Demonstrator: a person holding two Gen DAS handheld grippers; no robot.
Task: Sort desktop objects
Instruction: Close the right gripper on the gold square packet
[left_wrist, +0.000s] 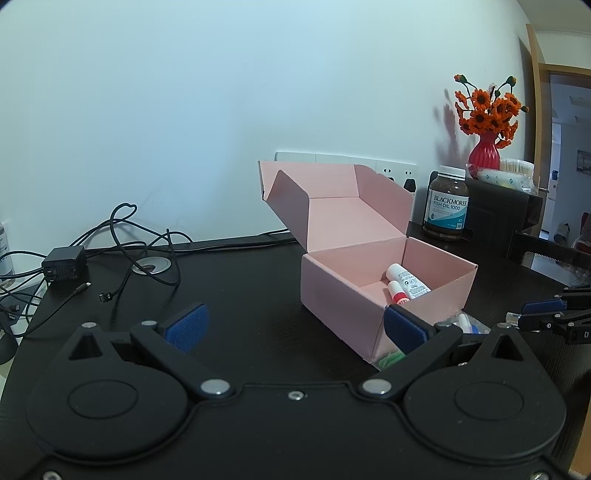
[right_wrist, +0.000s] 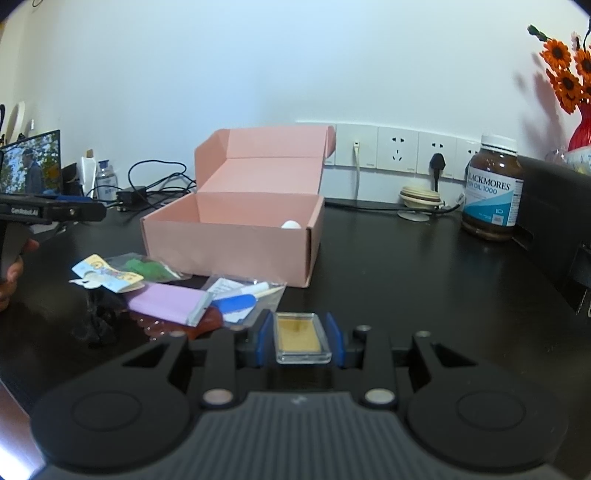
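Observation:
An open pink cardboard box (left_wrist: 369, 306) (right_wrist: 229, 243) stands on the black desk with its lid up. Two white tubes (left_wrist: 406, 284) lie inside it. My left gripper (left_wrist: 295, 328) is open and empty, low over the desk, its right pad near the box's front corner. My right gripper (right_wrist: 301, 338) is shut on a small clear plastic case with a gold insert (right_wrist: 301, 338), in front of the box. Loose items lie left of it: a purple pack (right_wrist: 166, 301), a green bag (right_wrist: 147, 269), a yellow-blue card (right_wrist: 107, 278), a clear bag with a blue item (right_wrist: 240, 299).
A fish oil bottle (left_wrist: 447, 203) (right_wrist: 493, 188) stands at the right by a black case (left_wrist: 498, 214). A red vase with orange flowers (left_wrist: 484, 122) sits behind. Cables and a power adapter (left_wrist: 64, 266) lie at the left. Wall sockets (right_wrist: 397, 147) run along the back.

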